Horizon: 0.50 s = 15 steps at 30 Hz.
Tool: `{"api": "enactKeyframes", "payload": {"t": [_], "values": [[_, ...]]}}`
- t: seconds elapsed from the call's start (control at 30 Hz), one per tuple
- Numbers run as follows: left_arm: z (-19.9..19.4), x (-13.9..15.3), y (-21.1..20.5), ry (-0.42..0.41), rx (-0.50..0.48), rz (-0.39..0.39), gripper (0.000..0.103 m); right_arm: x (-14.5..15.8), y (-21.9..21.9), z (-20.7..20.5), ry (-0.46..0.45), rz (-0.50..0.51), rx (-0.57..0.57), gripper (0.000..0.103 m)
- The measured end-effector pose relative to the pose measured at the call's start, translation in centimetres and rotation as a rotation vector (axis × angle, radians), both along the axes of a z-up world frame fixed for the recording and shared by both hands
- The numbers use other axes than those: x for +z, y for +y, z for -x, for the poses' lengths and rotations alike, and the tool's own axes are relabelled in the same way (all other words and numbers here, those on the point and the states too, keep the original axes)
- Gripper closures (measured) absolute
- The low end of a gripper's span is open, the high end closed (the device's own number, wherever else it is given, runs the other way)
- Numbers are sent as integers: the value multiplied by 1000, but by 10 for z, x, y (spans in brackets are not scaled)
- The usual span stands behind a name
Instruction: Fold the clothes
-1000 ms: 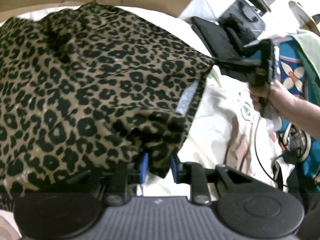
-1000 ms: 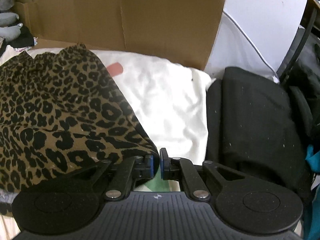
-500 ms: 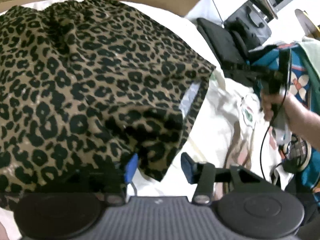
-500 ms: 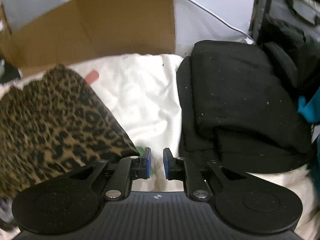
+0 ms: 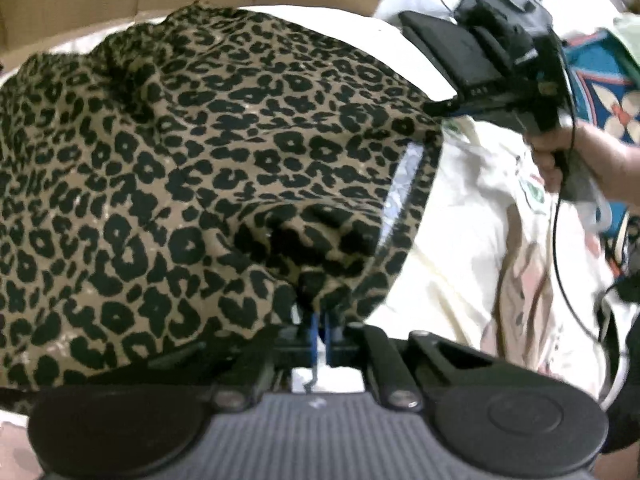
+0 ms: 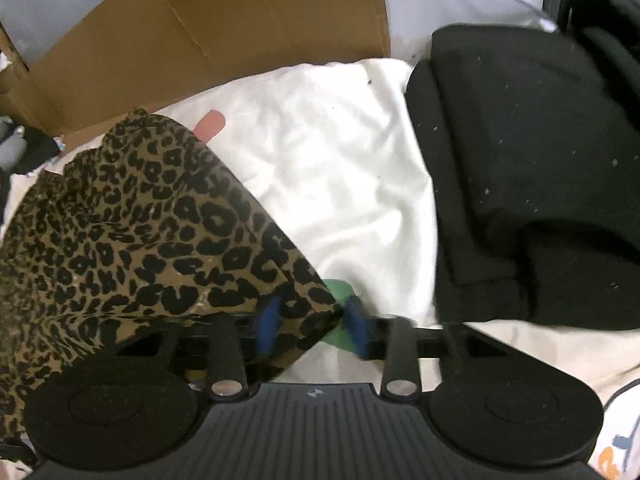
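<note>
Two tongs at leopard-print garment, left tongs pinching its hem, right tongs spread around a corner

Your garment is tan with a black leopard print, and it lies on a plain white sheet. To its right you have a black folded garment, flecked with pale lint. The cardboard at the far side is plain brown. Your gripper pads are blue, and the green patch between them may be a print on the cloth below.
</note>
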<state>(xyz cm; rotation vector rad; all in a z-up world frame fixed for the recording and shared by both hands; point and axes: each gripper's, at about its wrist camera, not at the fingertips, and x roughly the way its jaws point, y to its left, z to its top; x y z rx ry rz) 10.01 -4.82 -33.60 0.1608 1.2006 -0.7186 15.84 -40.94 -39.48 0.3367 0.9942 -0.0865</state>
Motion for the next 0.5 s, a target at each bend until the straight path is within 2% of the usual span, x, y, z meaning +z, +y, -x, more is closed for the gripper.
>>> {"api": "enactKeyframes", "payload": {"t": [0.23,0.5], "values": [[25,8,-11,-41,-103,-7,101,23,-2,1,-46,42,6,100],[32,-5,4,90,-160,46,102,17,-4,1,-29,89,-4,100]]}}
